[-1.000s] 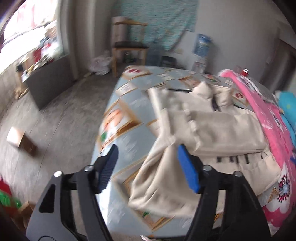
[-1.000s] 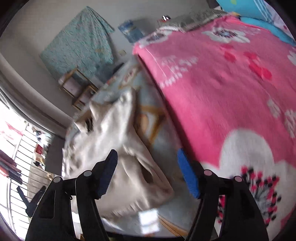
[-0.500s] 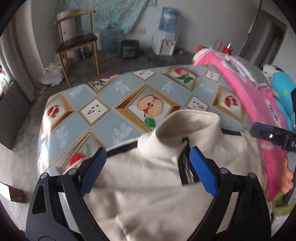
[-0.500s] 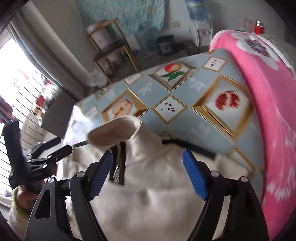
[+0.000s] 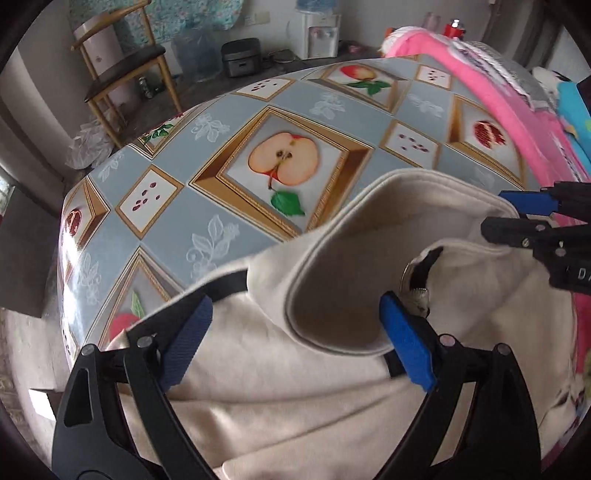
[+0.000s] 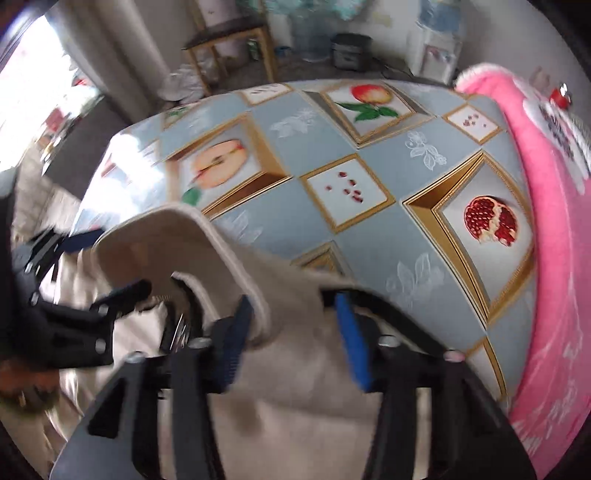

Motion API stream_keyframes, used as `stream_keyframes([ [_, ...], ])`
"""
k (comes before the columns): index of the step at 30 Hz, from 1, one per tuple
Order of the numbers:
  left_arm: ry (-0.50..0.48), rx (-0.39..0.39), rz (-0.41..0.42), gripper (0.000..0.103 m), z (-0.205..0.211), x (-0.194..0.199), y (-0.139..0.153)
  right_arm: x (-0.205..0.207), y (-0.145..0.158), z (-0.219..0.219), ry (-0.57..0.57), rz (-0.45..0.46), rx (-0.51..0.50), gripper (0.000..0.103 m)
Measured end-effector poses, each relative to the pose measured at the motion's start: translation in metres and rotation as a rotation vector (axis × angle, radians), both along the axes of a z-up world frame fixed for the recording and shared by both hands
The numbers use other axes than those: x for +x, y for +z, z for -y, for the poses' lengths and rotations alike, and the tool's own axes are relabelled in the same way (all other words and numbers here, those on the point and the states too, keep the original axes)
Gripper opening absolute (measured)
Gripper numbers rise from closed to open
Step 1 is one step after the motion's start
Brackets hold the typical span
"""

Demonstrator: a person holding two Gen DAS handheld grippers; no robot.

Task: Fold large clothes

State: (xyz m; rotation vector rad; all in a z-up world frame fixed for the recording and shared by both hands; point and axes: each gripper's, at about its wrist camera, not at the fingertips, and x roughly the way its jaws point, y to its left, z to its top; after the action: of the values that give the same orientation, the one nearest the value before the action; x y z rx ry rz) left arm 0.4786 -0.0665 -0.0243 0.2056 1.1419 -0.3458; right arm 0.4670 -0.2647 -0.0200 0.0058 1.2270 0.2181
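A cream jacket [image 5: 317,398] with a stand-up collar [image 5: 343,266] and a zipper lies on a fruit-patterned tablecloth [image 5: 229,229]. My left gripper [image 5: 295,339] is open, its blue pads straddling the collar's left part from above. My right gripper [image 6: 295,332] is half closed around the collar's right edge [image 6: 236,266]; the view is blurred, so I cannot tell whether it holds the cloth. The right gripper also shows in the left wrist view [image 5: 535,221] at the collar's far side. The left gripper shows in the right wrist view [image 6: 74,314].
A pink floral blanket [image 5: 517,110] lies along the table's right side [image 6: 546,258]. Beyond the table stand a wooden chair [image 5: 122,74], a water dispenser [image 5: 317,29] and a dark box on the floor [image 5: 240,62].
Both grippers have come down closer onto the collar. The right gripper's jaws have narrowed around the collar edge. The left gripper stays open.
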Motion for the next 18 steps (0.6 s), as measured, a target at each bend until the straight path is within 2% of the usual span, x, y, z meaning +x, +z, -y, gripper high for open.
stream_keyframes([
  [3,-0.034,-0.001,0.022,0.088,-0.006,-0.018,-0.001,-0.025,0.006,-0.004,0.036,0.043,-0.009,0.016],
  [6,-0.065,-0.011,0.041,0.088,-0.012,-0.034,-0.004,-0.041,0.003,-0.007,0.062,0.068,-0.040,0.011],
  [12,-0.140,-0.091,0.043,0.088,-0.027,-0.069,0.005,-0.066,-0.017,-0.015,0.109,0.069,-0.104,0.009],
  [15,-0.181,-0.207,0.105,0.088,-0.039,-0.089,0.030,-0.080,-0.018,-0.020,0.138,0.103,-0.141,0.009],
  [18,-0.132,-0.274,0.185,0.088,-0.048,-0.086,0.053,-0.088,-0.017,-0.023,0.153,0.130,-0.154,0.009],
])
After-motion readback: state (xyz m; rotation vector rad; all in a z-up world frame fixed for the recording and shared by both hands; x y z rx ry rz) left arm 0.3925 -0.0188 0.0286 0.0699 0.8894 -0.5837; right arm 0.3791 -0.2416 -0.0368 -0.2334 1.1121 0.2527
